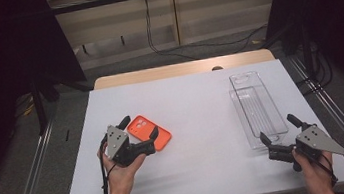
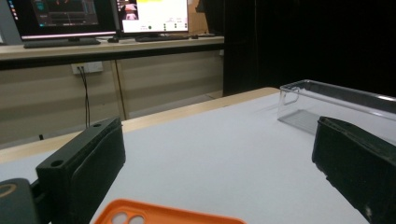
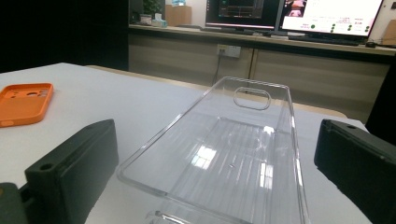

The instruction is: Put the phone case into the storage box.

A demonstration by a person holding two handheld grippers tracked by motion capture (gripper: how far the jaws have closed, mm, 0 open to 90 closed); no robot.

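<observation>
White table (image 1: 198,123) holds an orange phone case (image 1: 150,132) on its left side, lying flat between the wide-open jaws of the left gripper (image 1: 139,129). Well apart on the right, the right gripper (image 1: 279,129) gapes wide around the near end of a clear plastic tray (image 1: 257,108).

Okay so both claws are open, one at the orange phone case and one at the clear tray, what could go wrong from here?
The orange phone case lies flat and thin on the white table, so the left claw, open around it, may scrape or push it instead of gripping. The clear plastic tray looks smooth and light; the right claw, open at its near end, might nudge or tip it, perhaps toward the right table edge.
</observation>
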